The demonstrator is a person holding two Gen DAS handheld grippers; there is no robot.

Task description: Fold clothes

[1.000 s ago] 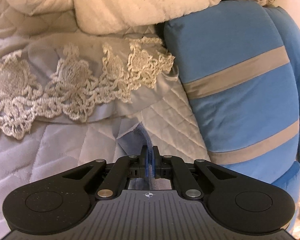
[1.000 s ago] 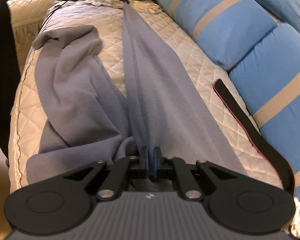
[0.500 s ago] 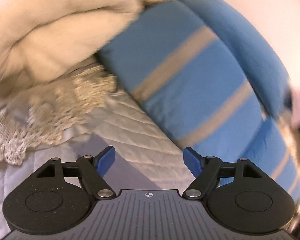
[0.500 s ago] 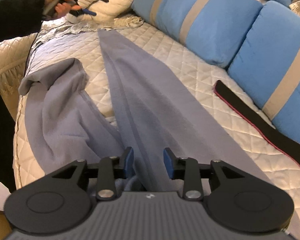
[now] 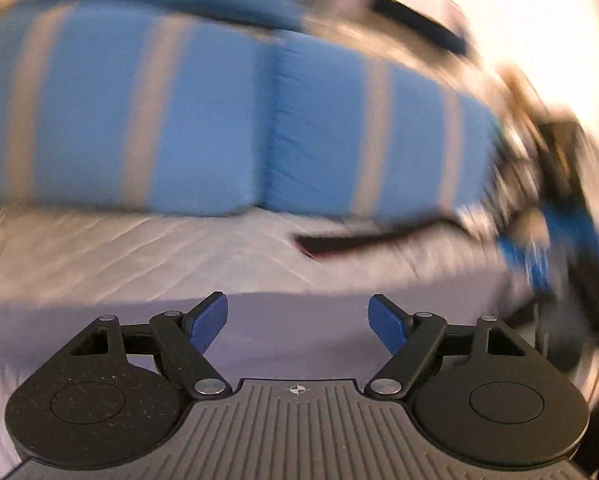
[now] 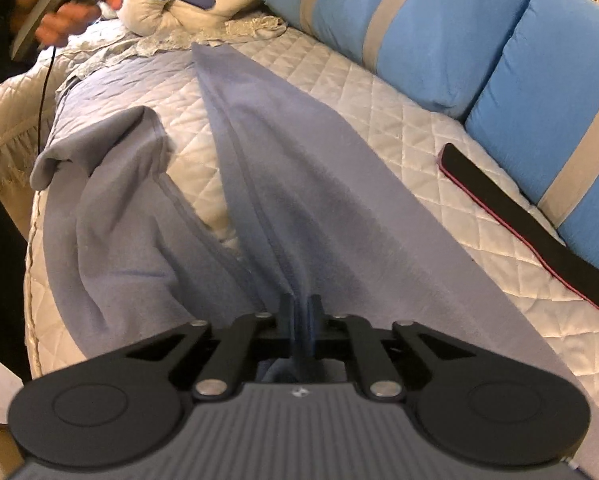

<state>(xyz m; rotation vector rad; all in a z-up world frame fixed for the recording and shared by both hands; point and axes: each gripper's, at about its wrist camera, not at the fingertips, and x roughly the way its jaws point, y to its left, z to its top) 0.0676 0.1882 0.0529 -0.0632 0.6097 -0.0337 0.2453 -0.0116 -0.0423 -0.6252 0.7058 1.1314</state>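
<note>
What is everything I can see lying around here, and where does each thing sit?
Blue-grey fleece garment: one, blue-grey, spread lengthwise down the bed, one part bunched toward its left edge.
White quilted bedcover: one, white, under the garment.
Blue cushions with beige stripes: at least two, along the bed's right side.
Black strap with red edging: one, on the cover beside the cushions.
Cream lace-trimmed bedding: a heap, cream, at the far end.
Left gripper: one, black with blue pads, open, nothing between them.
Right gripper: one, black, shut on the garment's near end.
Person's hand: one, top left, holding the left gripper.
</note>
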